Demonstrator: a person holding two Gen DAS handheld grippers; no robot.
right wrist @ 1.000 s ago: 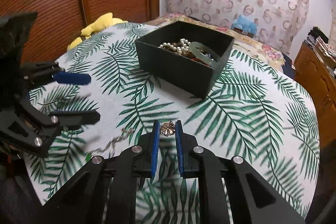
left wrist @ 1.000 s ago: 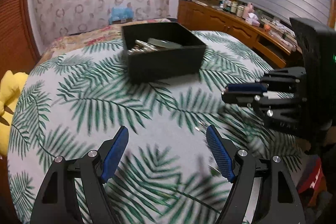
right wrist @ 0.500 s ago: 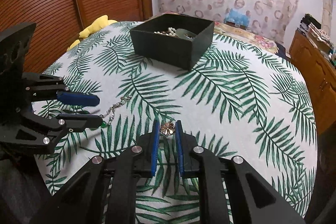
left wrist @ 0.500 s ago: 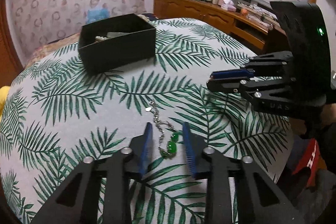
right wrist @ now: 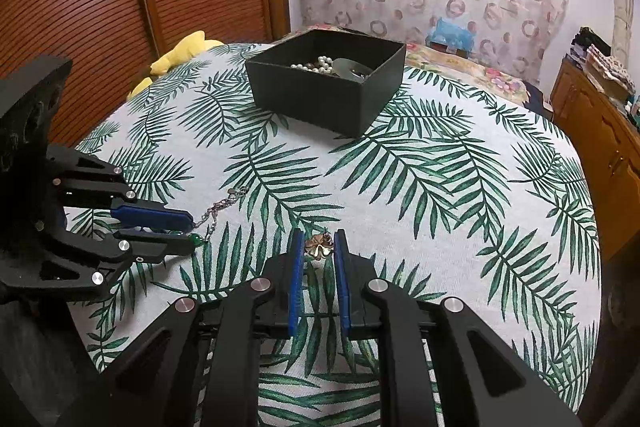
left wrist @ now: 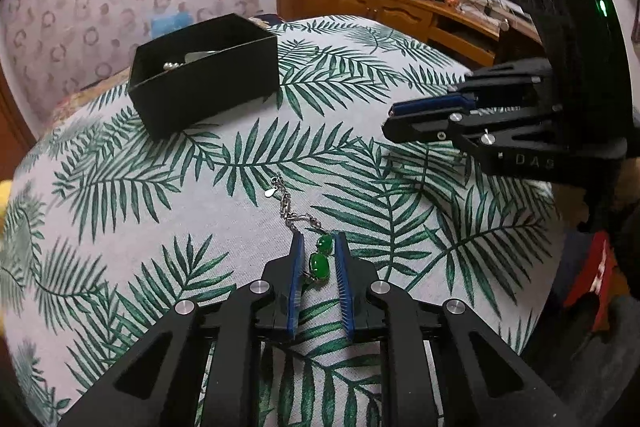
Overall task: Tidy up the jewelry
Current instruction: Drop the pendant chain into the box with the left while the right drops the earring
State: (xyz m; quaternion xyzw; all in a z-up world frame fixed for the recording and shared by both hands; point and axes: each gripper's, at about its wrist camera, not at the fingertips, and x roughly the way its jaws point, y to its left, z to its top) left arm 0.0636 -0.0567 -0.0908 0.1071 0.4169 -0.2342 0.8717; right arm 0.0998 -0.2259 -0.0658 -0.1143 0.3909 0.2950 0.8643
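Note:
A silver chain bracelet with green stones (left wrist: 318,259) lies on the leaf-print tablecloth (left wrist: 200,187). My left gripper (left wrist: 318,247) has its jaws closed in around the green stones, the chain trailing out ahead; it also shows in the right wrist view (right wrist: 192,231). My right gripper (right wrist: 318,247) is shut on a small gold flower brooch (right wrist: 319,246) and appears in the left wrist view (left wrist: 394,119). A black box (right wrist: 328,87) holding pearls and other jewelry stands at the table's far side, also in the left wrist view (left wrist: 208,75).
A yellow soft toy (right wrist: 180,55) lies at the table's far left edge. A wooden sideboard (left wrist: 400,11) with clutter runs along the right wall. A floral bedspread (right wrist: 460,63) lies behind the table.
My left gripper has come down over the green-stone bracelet and its jaws have narrowed from wide open to close around the stones. My right gripper keeps holding the brooch.

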